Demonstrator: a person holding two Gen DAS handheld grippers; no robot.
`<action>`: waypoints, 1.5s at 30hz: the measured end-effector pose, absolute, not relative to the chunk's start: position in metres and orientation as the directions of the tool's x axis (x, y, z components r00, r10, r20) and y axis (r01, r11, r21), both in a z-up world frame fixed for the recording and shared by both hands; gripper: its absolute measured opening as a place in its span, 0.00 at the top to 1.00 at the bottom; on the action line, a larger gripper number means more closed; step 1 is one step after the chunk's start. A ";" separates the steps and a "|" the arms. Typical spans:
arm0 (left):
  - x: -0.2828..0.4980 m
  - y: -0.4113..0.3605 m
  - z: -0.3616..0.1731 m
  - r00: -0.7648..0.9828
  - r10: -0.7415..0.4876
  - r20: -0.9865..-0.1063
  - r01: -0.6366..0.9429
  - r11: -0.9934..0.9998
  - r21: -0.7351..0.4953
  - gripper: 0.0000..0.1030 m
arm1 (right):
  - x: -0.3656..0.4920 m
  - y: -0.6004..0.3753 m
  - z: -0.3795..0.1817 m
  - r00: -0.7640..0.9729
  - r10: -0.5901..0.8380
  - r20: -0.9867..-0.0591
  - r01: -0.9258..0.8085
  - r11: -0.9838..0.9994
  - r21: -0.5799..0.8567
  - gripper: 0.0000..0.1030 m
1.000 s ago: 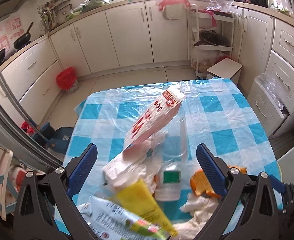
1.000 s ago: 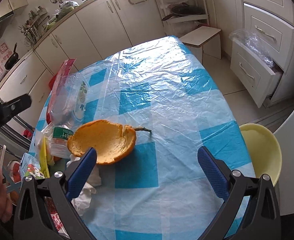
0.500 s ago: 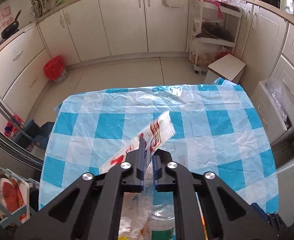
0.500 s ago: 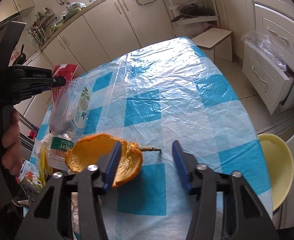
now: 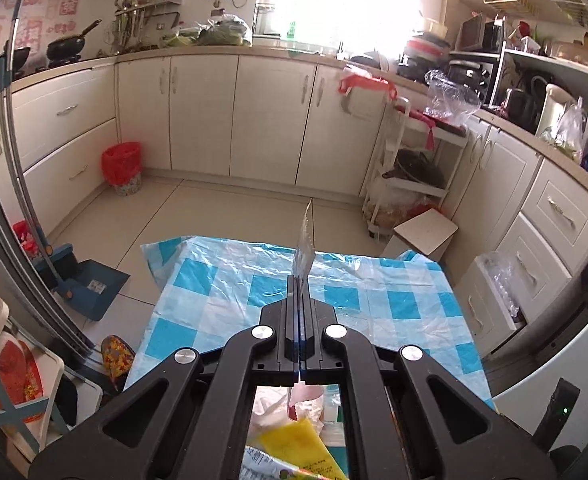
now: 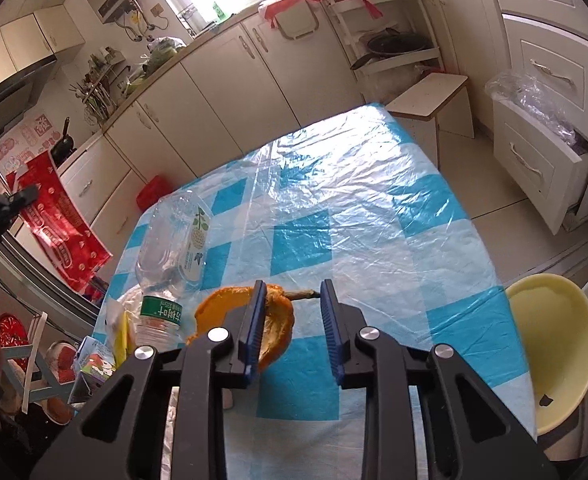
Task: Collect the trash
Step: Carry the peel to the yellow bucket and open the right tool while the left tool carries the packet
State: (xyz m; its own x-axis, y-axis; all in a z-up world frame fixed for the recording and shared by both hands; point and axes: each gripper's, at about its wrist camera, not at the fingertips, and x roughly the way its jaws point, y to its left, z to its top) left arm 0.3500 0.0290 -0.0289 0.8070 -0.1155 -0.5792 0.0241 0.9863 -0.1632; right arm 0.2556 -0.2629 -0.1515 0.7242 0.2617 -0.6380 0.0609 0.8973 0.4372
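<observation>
The right gripper [image 6: 289, 304] is closing around the orange peel [image 6: 229, 312] near the table's [image 6: 374, 208] edge; the left gripper [image 5: 301, 284] pinches a wrapper [image 5: 304, 248].

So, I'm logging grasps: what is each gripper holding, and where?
Left gripper: red wrapper, pinched at its edge. Right gripper: closing around the orange peel's rim, not yet clamped.
</observation>
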 end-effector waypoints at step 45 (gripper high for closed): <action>0.238 -0.238 -0.096 0.487 -0.561 -0.669 0.462 0.816 -0.348 1.00 | 0.164 -0.423 -0.068 0.884 -0.287 -0.369 0.375 0.906 0.194 0.18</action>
State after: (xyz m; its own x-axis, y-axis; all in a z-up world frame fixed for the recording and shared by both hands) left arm 0.2379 -0.2381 -0.0960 0.4867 -0.5614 -0.6693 0.4623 0.8156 -0.3480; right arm 0.1645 -0.4228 -0.0676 0.8841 -0.2873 -0.3685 0.3753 0.9064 0.1940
